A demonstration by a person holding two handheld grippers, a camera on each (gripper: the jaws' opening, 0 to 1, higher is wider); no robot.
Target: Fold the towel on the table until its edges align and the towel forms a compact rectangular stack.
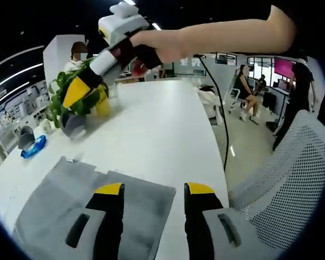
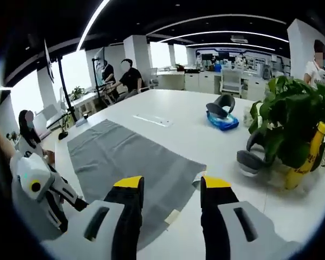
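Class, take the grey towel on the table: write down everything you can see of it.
The grey towel is a plain, matte woven cloth lying spread flat and unfolded on the white table, with faint creases and a small pale tag at one edge. In the left gripper view it lies under the left gripper, whose open jaws hold nothing.

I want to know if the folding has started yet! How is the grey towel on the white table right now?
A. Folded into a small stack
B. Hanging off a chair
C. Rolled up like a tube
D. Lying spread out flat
D: in the right gripper view the grey towel lies spread flat on the white table, and the right claw is open above its near edge, holding nothing.
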